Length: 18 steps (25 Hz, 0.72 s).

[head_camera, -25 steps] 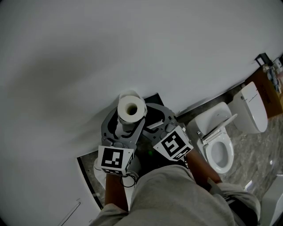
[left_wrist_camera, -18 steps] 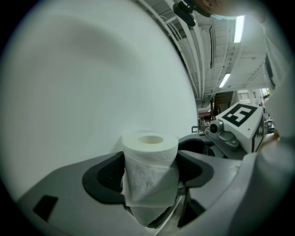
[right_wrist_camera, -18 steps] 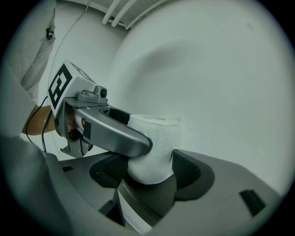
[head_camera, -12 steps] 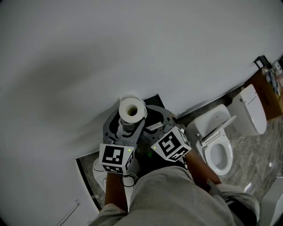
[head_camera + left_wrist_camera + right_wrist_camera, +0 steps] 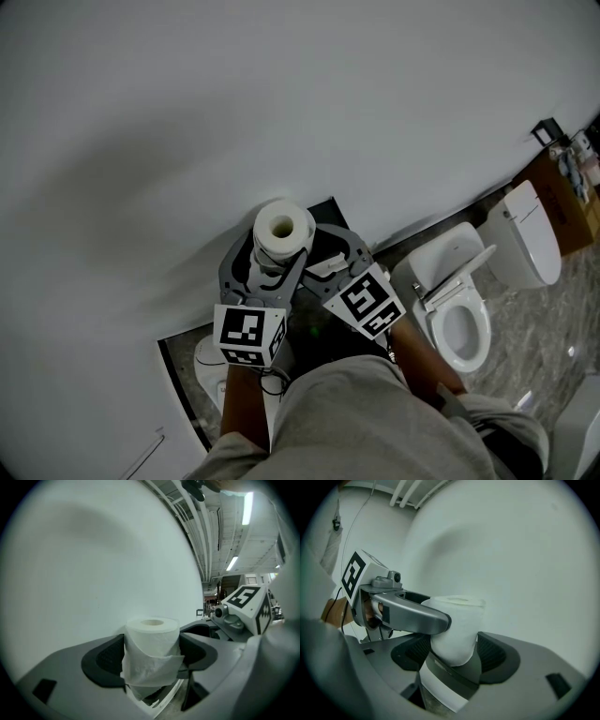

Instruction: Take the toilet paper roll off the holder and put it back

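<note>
A white toilet paper roll (image 5: 283, 228) stands upright with its core hole facing up, close to the white wall. My left gripper (image 5: 274, 255) is shut on the toilet paper roll (image 5: 151, 648), one pad on each side, and a loose sheet hangs down its front. My right gripper (image 5: 317, 246) comes in from the right, open wide, with the toilet paper roll (image 5: 457, 630) standing between its jaws and one left gripper finger (image 5: 412, 616) crossing in front. A grey and white holder part (image 5: 447, 681) slants under the roll.
A white toilet (image 5: 461, 309) with its seat raised stands to the right, and a second white toilet (image 5: 530, 234) lies beyond it. A dark floor panel (image 5: 187, 375) runs along the wall below the grippers. The person's grey-trousered legs (image 5: 375, 422) fill the lower middle.
The roll and both grippers have shifted slightly upward in the head view. The left gripper's hold on the roll is unchanged.
</note>
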### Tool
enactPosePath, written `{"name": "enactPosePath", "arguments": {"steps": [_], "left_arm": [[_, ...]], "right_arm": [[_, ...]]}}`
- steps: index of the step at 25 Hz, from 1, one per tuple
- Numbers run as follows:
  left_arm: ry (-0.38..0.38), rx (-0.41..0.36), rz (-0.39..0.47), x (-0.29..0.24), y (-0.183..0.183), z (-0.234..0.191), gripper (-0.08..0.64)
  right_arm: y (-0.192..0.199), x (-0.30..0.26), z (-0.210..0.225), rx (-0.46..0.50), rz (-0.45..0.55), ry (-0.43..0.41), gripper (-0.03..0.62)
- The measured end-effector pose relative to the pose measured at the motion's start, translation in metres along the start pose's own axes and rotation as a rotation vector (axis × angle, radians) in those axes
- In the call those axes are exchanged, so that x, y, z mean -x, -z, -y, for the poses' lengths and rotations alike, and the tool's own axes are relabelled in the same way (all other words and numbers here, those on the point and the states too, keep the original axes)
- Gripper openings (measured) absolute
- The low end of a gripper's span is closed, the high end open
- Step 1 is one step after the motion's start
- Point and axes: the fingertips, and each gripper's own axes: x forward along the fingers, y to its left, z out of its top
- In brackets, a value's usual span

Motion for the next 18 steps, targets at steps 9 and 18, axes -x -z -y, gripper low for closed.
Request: {"name": "enactPosePath", "arguments": {"steps": [9,18], "left_arm": [[0.015,0.027,0.027,0.024,0.008,0.004,0.357],[0.005,0.09,0.038,0.059,0.03,0.001,0.357]], "right_arm": [[0.016,0.013,0.001,-0.047,-0.019,0.075,0.293],[0.022,0.031,-0.015,-0.089,-0.01,0.159,0.293]]}}
